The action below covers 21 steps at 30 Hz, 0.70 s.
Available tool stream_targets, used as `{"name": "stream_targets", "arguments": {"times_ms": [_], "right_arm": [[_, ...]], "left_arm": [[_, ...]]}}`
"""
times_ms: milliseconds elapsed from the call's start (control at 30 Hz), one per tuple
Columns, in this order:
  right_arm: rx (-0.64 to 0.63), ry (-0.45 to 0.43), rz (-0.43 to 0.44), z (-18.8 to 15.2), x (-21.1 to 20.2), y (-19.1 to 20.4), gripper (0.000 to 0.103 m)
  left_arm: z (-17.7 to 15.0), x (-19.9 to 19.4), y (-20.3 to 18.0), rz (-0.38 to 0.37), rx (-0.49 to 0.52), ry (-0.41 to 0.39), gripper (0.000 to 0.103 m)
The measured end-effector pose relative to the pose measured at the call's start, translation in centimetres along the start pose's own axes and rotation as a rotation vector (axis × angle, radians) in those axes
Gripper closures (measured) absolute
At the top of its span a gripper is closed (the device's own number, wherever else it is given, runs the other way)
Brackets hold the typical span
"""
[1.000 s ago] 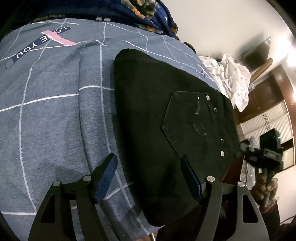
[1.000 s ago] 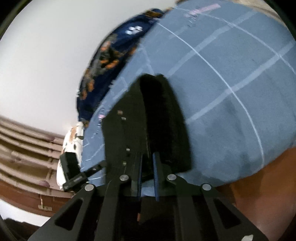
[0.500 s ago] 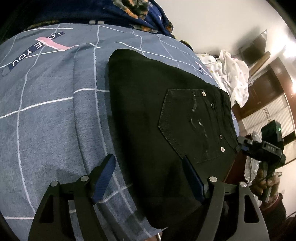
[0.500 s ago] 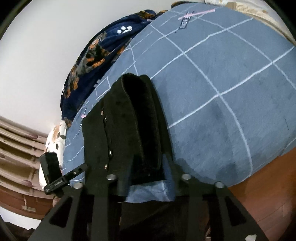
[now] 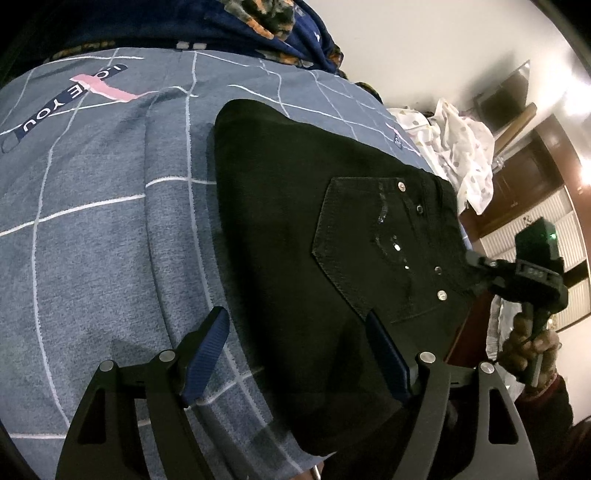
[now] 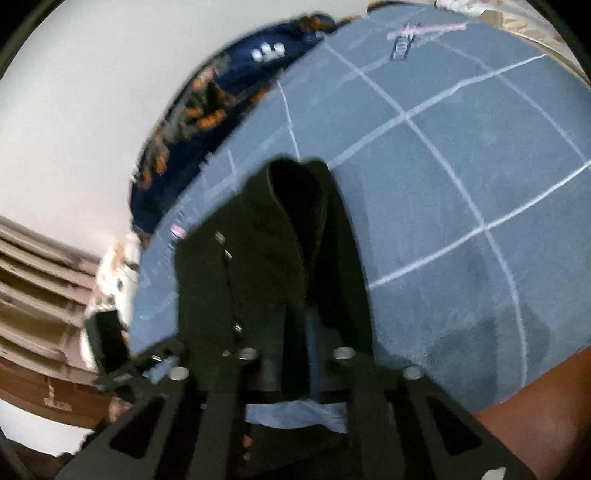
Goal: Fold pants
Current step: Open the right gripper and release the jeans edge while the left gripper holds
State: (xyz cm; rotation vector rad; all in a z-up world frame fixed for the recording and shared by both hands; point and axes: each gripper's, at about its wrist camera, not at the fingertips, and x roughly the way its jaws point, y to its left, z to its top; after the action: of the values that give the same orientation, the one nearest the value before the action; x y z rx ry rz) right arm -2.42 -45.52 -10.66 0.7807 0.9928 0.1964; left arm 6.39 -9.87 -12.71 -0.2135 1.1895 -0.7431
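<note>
Black pants (image 5: pixel 317 236) lie folded on a grey-blue checked bedspread (image 5: pixel 96 221), back pocket with metal studs facing up. My left gripper (image 5: pixel 295 354) is open just above the near edge of the pants, holding nothing. My right gripper shows in the left wrist view (image 5: pixel 476 262) at the waistband end. In the right wrist view the pants (image 6: pixel 236 266) lie stacked in layers straight ahead, and the right gripper (image 6: pixel 297 354) stands at their near edge; its fingertips are hidden by dark cloth and blur.
A dark blue patterned blanket (image 5: pixel 258 33) is bunched at the far end of the bed. White spotted cloth (image 5: pixel 465 147) lies beyond the bed's side. Wooden furniture (image 5: pixel 532 177) stands behind it. The bed edge and brown floor (image 6: pixel 546 398) are at right.
The right gripper opened half a second ago and has moved in against the pants' edge; the layers look lifted apart. The left gripper has stayed open and barely moved.
</note>
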Motion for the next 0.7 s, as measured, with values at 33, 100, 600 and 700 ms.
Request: {"name": "stream_targets", "arguments": {"times_ms": [33,100,600,700], "right_arm": [[0.0,-0.004,0.008,0.0,-0.4,-0.2,0.096],[-0.019,0.008,-0.052,-0.3,-0.2,-0.9,0.097],[-0.215,-0.024,-0.19,1.7,0.6,1.0,0.029],[-0.21,0.022,-0.173,2.9,2.1,0.3,0.029]], "left_arm": [[0.0,0.0,0.0,-0.002,-0.003,-0.002,0.026],[0.2,0.2,0.1,-0.003,-0.001,-0.003,0.026],[1.8,1.5,-1.2,0.079,0.13,-0.027,0.026],[2.2,2.0,-1.5,0.101,0.154,-0.025,0.026]]}}
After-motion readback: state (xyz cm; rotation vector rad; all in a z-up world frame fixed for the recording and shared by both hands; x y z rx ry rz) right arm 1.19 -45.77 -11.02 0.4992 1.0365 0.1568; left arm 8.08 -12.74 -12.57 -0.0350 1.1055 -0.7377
